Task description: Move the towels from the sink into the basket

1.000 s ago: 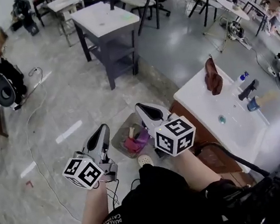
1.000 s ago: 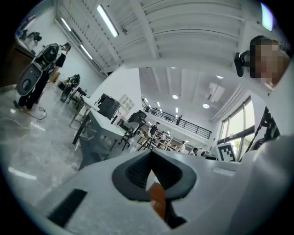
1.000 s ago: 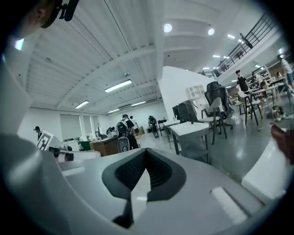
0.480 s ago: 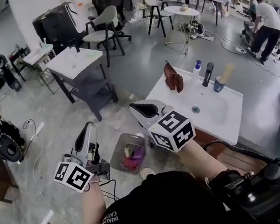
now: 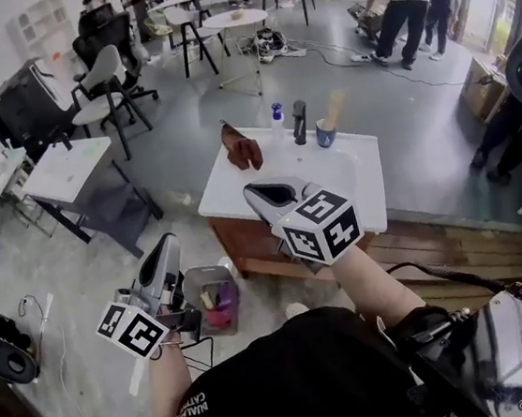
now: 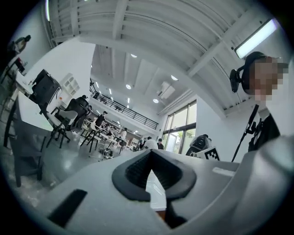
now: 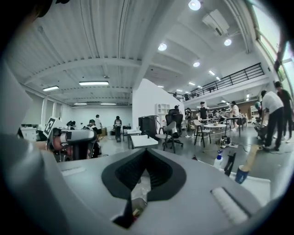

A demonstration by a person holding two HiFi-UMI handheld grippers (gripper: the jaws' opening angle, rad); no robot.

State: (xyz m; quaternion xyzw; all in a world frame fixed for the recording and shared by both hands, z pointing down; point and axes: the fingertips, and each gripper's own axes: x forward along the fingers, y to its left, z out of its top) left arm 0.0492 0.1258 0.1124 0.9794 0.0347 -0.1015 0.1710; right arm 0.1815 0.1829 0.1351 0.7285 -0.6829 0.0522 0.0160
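Towels were in neither pair of tongs. The left tongs (image 5: 168, 241) were closed, pads meeting with nothing between them, and the left gripper view (image 6: 150, 153) showed only the hall beyond their tips. The right tongs (image 5: 252, 191) were closed and empty too (image 7: 145, 151).

Both hands were hidden behind the marker cubes, so only the bare forearms showed: the left forearm (image 5: 170, 393) reached out over the floor, and the right forearm (image 5: 366, 280) stretched toward the worktop (image 5: 361, 157). Both pairs of tongs pointed roughly level and away from the body.

From the head view the right tongs overlapped the near edge of the worktop and covered part of the sink, so its bowl could not be made out.

One brown towel (image 5: 240, 147) sat bunched at the far left corner of the worktop. Along the far edge stood a blue-capped bottle (image 5: 278, 120), a dark bottle (image 5: 299, 121) and a blue cup (image 5: 326, 132).

The basket (image 5: 194, 282) stood on the floor off the near left corner, just beside the left tongs. It held pink cloth (image 5: 220, 316) that was partly hidden and hard to identify.
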